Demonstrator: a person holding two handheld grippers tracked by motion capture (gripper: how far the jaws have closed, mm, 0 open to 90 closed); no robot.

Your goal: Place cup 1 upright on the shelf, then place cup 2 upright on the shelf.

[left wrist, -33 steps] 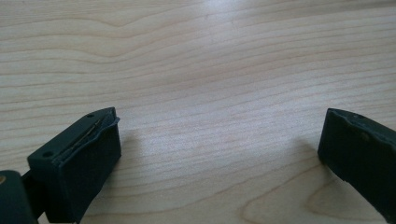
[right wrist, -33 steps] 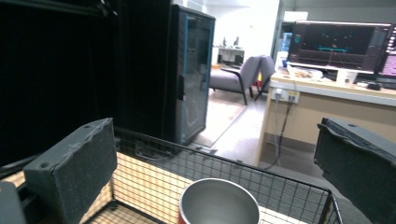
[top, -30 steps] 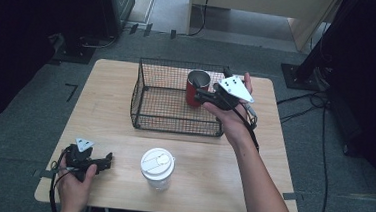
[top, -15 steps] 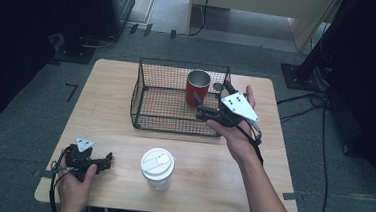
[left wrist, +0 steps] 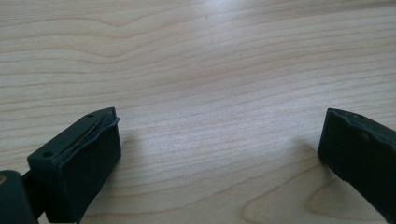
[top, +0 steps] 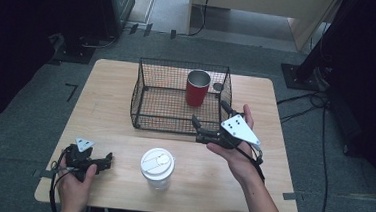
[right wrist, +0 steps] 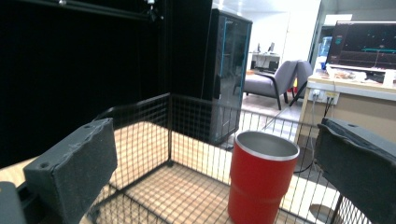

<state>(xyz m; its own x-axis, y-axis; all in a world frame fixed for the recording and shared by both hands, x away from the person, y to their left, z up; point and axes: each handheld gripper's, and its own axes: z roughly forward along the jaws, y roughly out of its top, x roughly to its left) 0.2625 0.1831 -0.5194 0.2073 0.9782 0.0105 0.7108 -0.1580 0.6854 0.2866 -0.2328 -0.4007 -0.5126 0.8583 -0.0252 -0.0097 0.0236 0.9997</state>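
While the red metal tumbler stands upright inside the black wire mesh basket, toward the basket's far right corner in the upper middle of the high view, the right gripper is held just outside the basket's near right corner, jaws spread and holding nothing. That reads as one cup already placed. A white paper cup with a plastic lid stands upright on the light wooden table, lower centre of the frame, well apart from the basket, so I judge it to be what is left to move. At the lower left the left gripper rests low on the table, near that cup but not touching it.

Seen from the left gripper view, the two black jaws stand wide apart at the lower left and lower right edges, with bare wood grain between them and nothing gripped.

From the right gripper view, the jaws again stand wide open at the lower corners. Between them, right of centre, the red tumbler sits on the basket floor behind the mesh wall, clear of both jaws.

So about half seems finished: tumbler in, lidded cup still outside, neither gripper holding anything.
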